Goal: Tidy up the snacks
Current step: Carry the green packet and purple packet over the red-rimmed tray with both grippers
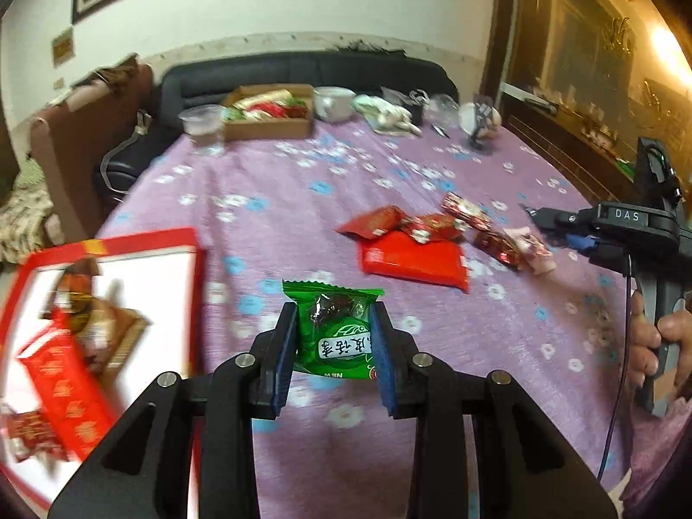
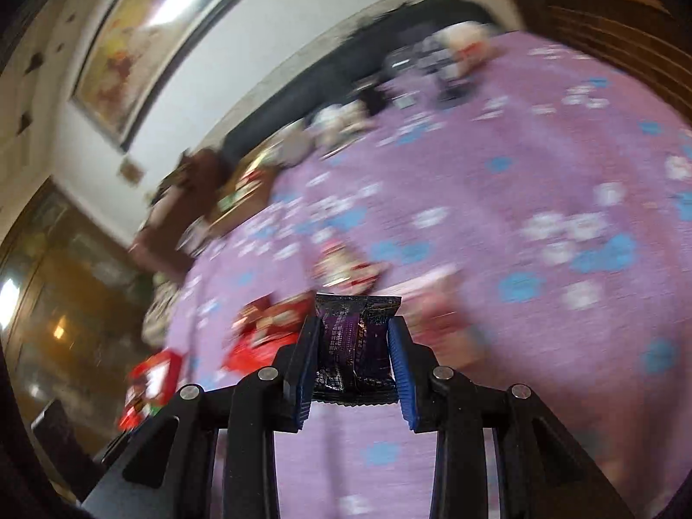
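Observation:
My left gripper point(image 1: 334, 324) is shut on a green snack packet point(image 1: 335, 333) and holds it above the purple flowered tablecloth point(image 1: 281, 190). A red-rimmed white box point(image 1: 142, 255) with several snacks in it lies to its left. A pile of red snack packets point(image 1: 411, 242) lies on the cloth ahead to the right. My right gripper point(image 2: 355, 337) is shut on a dark purple snack packet point(image 2: 355, 346). It also shows in the left wrist view point(image 1: 530, 212) at the far right, by the pile. The right wrist view is blurred; the red box point(image 2: 151, 382) shows at its lower left.
At the table's far end stand a cardboard box of snacks point(image 1: 270, 112), a clear plastic cup point(image 1: 203, 123), a white bowl point(image 1: 333, 101) and small clutter point(image 1: 398, 114). A dark sofa point(image 1: 302, 69) is behind the table. A wooden cabinet point(image 1: 584, 86) is on the right.

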`<state>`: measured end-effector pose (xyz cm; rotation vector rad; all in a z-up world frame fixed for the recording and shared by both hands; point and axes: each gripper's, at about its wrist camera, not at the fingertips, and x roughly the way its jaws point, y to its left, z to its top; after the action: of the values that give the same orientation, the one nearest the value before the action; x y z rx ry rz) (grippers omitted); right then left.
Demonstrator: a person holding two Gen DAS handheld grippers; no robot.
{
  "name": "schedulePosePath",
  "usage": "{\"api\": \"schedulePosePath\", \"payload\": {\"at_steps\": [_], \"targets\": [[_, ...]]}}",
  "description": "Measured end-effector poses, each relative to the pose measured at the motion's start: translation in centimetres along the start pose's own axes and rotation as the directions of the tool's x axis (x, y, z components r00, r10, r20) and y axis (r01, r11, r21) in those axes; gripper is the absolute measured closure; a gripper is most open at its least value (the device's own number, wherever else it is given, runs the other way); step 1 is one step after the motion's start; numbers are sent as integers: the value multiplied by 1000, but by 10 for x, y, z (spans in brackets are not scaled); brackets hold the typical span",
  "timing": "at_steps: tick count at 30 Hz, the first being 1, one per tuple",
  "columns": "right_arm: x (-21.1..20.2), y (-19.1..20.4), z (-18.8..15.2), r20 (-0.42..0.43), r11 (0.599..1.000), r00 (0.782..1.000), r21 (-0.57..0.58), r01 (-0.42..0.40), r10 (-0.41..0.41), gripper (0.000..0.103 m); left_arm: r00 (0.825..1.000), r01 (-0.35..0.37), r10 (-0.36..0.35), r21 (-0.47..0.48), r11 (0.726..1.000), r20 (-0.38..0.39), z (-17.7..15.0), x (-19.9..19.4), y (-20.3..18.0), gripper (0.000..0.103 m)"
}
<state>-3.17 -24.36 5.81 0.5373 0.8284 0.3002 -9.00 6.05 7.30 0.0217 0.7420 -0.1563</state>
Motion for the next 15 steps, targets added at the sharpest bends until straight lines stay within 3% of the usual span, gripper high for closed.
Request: {"api": "schedulePosePath", "payload": {"at_steps": [6,15], "targets": [[39,93,-26,-80,974,986,-161,-160,149,71,986,-156,158,-33,987,58,-9,-26,45,73],[79,205,-73,-174,898,963,-358,-256,205,71,944,-315,324,-137,939,53,-27,-40,116,73]]}}
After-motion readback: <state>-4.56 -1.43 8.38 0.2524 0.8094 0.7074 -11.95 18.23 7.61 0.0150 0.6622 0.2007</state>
